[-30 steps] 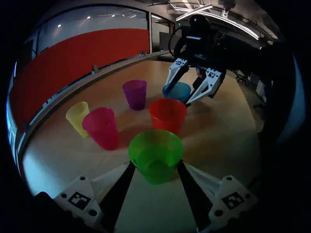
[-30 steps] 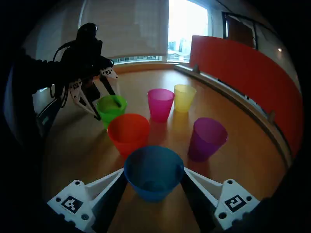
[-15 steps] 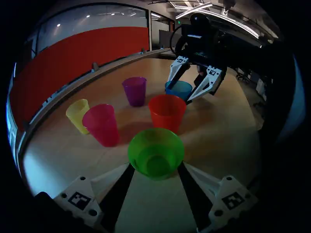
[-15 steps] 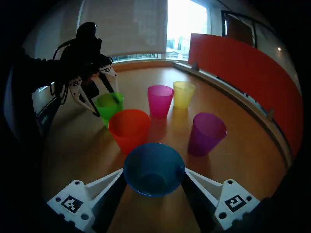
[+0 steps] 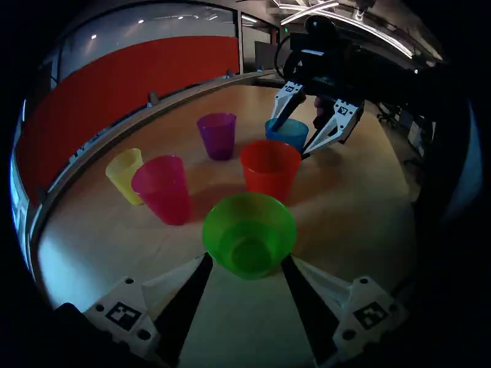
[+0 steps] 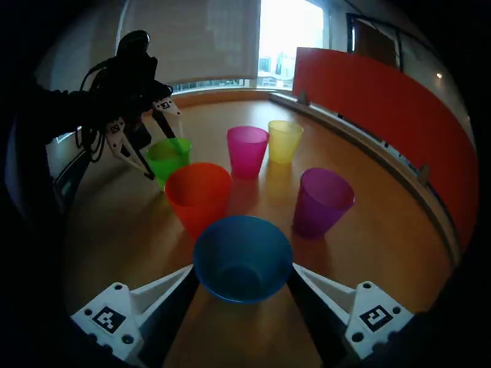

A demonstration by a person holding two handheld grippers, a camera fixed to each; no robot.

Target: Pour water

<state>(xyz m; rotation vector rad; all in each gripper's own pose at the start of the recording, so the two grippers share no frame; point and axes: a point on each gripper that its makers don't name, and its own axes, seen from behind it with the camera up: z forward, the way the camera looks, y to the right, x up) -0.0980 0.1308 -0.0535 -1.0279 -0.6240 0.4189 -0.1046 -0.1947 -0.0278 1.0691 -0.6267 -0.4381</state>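
Six thin plastic cups spread over a wooden table (image 5: 350, 208), two of them in hand. Gripping the green cup (image 5: 248, 236) with the left gripper (image 5: 247, 265), both fingers pressed against opposite sides of its wall a little below the rim. Gripping the blue cup (image 6: 242, 257) with the right gripper (image 6: 243, 271) in the same way, on the far side of the group from the green one. Standing between the two held cups and close to both, the orange cup (image 5: 270, 168). Off to one side, the pink cup (image 5: 162, 190) with the yellow cup (image 5: 123, 175) just beside it, and the purple cup (image 5: 216, 135) apart from them, toward the red wall panel (image 5: 123, 80). Cannot tell resting from hovering for either held cup, nor water from bare bottom inside: only a darker disc low in each. Judging by look: light, smooth, tapered and thin-walled, so likely to flex under a hard squeeze and to slide down out of a loose one. Best held across the upper wall, close under the stiffening rim, with moderate pressure. For pouring, probably tip one slowly over the other's mouth, keeping clear of the orange cup, easily knocked over if empty.
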